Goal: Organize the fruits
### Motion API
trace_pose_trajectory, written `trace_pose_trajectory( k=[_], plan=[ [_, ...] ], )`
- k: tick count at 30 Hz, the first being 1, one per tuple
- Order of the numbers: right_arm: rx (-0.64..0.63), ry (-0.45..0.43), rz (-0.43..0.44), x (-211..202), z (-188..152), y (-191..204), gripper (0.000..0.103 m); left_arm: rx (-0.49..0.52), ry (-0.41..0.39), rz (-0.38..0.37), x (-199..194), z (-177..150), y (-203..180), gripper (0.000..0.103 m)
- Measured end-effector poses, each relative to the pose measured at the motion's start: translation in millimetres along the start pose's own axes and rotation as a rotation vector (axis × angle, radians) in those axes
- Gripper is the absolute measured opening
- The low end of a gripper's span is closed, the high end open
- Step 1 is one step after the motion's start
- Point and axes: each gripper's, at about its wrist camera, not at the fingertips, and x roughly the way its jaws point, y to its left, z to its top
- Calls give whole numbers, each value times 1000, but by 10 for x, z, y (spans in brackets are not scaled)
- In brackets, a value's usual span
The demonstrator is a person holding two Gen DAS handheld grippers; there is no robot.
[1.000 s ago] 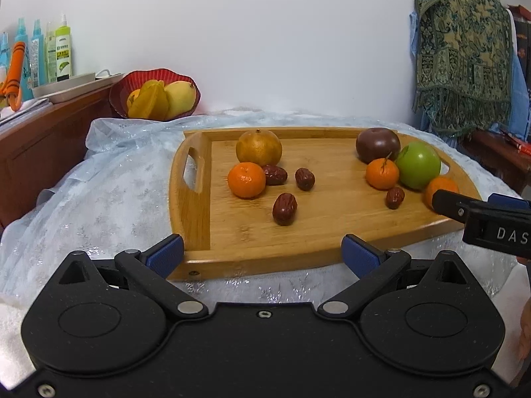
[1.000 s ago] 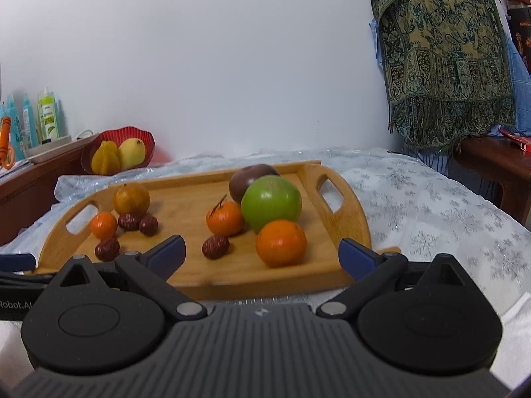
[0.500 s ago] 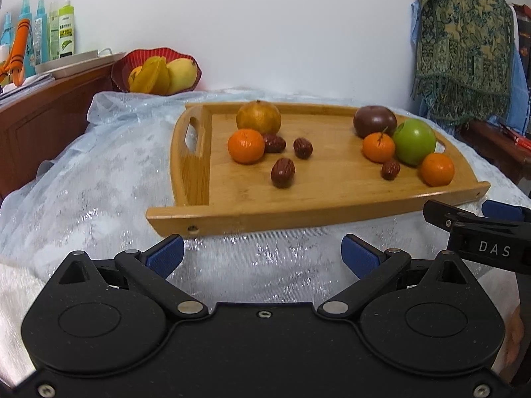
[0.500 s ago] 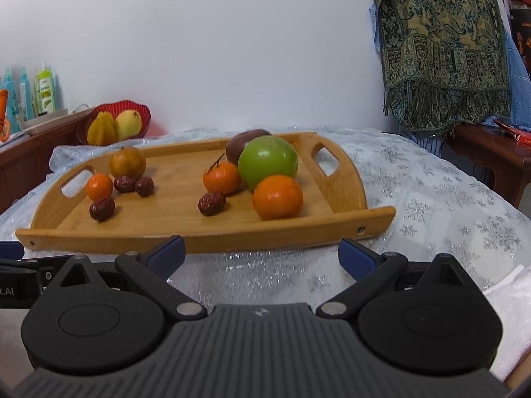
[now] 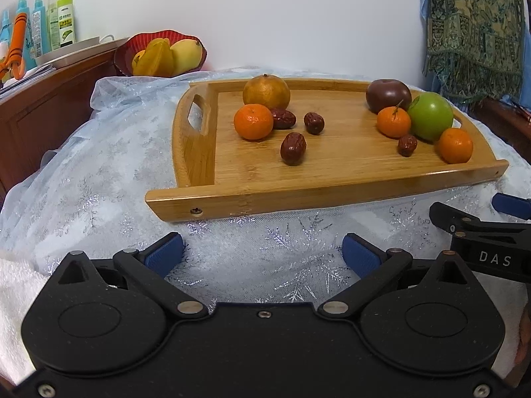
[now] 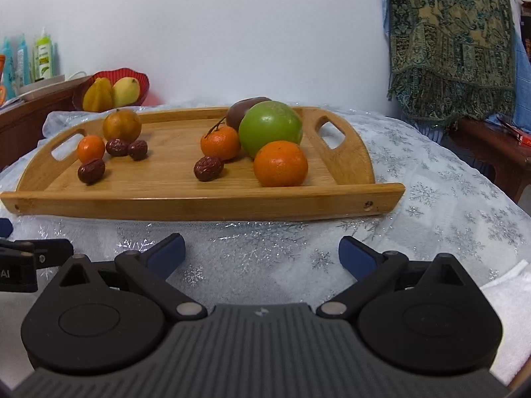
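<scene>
A bamboo tray [image 5: 332, 185] [image 6: 199, 204] lies on a snowflake tablecloth. Its left group holds a brown-yellow round fruit [image 5: 266, 93], a tangerine [image 5: 253, 122] and three red dates [image 5: 293, 148]. Its right group holds a dark purple fruit [image 5: 388, 94], a green apple [image 5: 430, 116] [image 6: 270, 127], two tangerines [image 5: 454, 145] [image 6: 280, 164] and one date [image 6: 208, 168]. My left gripper [image 5: 264, 254] is open and empty, short of the tray's front edge. My right gripper [image 6: 261, 252] is open and empty, also in front of the tray.
A red bowl [image 5: 127, 54] with yellow fruit stands at the back left on a wooden cabinet [image 5: 43, 106], next to several bottles [image 5: 63, 16]. A patterned cloth [image 6: 451, 43] hangs at the right above a wooden bench [image 6: 491, 146]. White towels lie at the near corners.
Both grippers have drawn back from the tray toward me and now hover over the cloth in front of it. The fruit has not moved.
</scene>
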Motion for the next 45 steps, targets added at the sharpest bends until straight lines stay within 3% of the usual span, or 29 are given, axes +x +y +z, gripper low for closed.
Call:
trace_pose_trajectory(
  k=[45],
  plan=[
    [-9,0,-1,6,-8,19,103,-17,16,18,42,17,-19,103]
  ],
)
